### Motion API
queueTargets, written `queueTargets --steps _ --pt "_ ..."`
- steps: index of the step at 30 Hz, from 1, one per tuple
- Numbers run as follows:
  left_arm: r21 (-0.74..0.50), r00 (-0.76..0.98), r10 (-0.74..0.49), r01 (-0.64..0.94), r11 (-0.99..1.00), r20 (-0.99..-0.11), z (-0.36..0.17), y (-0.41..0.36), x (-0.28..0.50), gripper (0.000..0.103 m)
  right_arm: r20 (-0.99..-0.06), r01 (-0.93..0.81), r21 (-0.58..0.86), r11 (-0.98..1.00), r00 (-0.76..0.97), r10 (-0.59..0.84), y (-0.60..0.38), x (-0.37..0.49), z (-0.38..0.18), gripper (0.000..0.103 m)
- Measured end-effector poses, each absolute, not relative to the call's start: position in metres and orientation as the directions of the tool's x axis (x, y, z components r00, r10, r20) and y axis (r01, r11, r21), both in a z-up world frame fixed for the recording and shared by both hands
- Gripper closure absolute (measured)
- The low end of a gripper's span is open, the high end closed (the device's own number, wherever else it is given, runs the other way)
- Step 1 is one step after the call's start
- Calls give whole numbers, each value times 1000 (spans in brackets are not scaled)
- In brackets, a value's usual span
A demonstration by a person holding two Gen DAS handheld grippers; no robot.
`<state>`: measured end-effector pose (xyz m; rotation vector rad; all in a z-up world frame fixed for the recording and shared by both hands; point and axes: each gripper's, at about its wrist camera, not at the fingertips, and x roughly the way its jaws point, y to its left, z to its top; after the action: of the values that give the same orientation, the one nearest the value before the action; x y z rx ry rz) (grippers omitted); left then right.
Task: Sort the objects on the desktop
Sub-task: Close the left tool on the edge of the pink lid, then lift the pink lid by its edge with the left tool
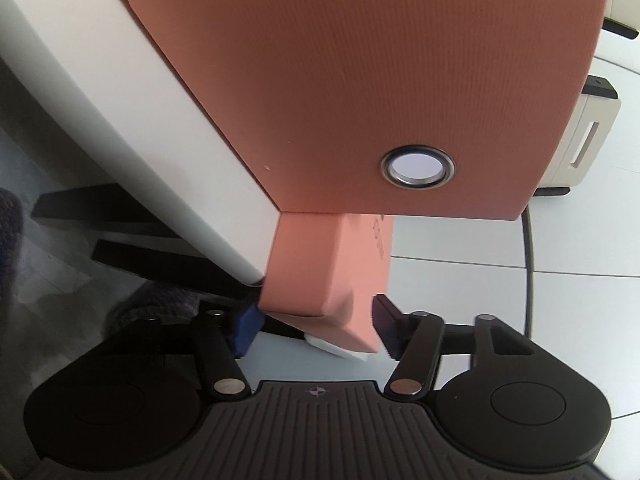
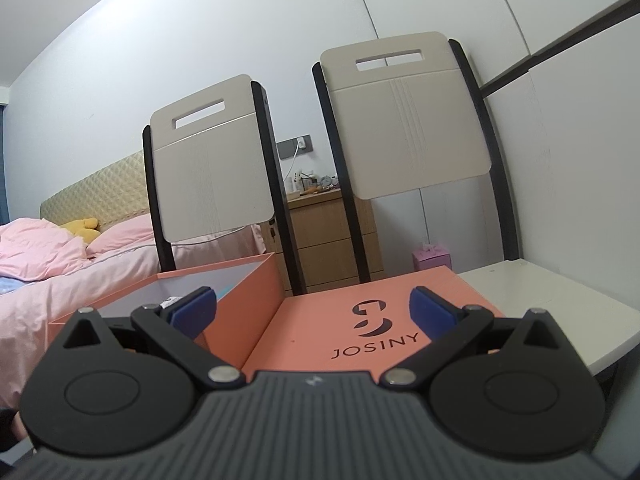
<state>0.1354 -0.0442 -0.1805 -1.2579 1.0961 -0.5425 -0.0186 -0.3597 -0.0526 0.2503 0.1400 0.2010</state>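
Left gripper [image 1: 316, 320]: its blue-padded fingers are pinched on the near end of a small orange box [image 1: 332, 276], one pad on each side.
Small orange box: held between the fingers, tilted, its far end just under the near edge of the big orange box [image 1: 360, 80]; whether the two touch cannot be told. A white piece [image 1: 340, 348] pokes out at its lower near corner.
Big orange box: fills the upper part of the left wrist view, directly beyond the left gripper; a metal-ringed hole [image 1: 418, 168] sits in its facing side, and a white surface [image 1: 100, 120] runs along its left.
Right gripper [image 2: 312, 312]: spread wide, holding nothing, blue pads well apart.
Orange lid [image 2: 360, 320]: lies flat on the white table [image 2: 540, 300], printed JOSINY, right under and between the right gripper's fingers.
Open orange box [image 2: 240, 296]: stands just left of the lid, behind the right gripper's left finger; its contents are mostly hidden.
Far side: two folding chairs [image 2: 408, 120] against the wall, a wooden nightstand [image 2: 332, 236] between them, a bed with pink bedding [image 2: 60, 264] at the left.
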Motion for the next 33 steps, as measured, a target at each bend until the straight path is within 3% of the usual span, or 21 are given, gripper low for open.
queueTargets --steps 3,10,13,14,17,20,22,23,24,33 --pt "-925 415 -831 -245 289 -370 -181 -41 136 54 -117 -179 258 949 970 215 -359 -18 -53 0" --pt "-937 434 -835 -233 258 -338 -174 -32 134 57 -134 -175 252 952 968 213 -356 -16 -55 0" --pt "-938 430 -837 -226 261 -337 -170 -27 127 64 -135 -170 255 952 968 209 -356 -16 -55 0" --pt "-940 423 -842 -221 261 -333 -170 -25 124 84 -135 -169 257 951 969 209 -356 -16 -55 0" --pt "-946 411 -855 -202 252 -316 -168 -21 114 85 -135 -173 263 949 968 214 -356 -16 -56 0" --pt "-936 425 -836 -203 288 -349 -165 -23 119 81 -141 -180 266 947 965 223 -356 -15 -57 0" --pt "-933 434 -827 -209 292 -356 -163 -24 123 68 -148 -187 272 944 961 232 -355 -13 -57 0" --pt "-932 439 -823 -212 294 -360 -162 -24 125 48 -151 -191 275 942 959 239 -354 -13 -58 0" --pt "-933 438 -825 -210 293 -357 -159 -26 128 35 -153 -196 277 941 958 244 -354 -12 -58 0" --pt "-938 454 -823 -215 271 -342 -158 -48 141 36 -150 -225 323 919 947 285 -354 -8 -58 0"
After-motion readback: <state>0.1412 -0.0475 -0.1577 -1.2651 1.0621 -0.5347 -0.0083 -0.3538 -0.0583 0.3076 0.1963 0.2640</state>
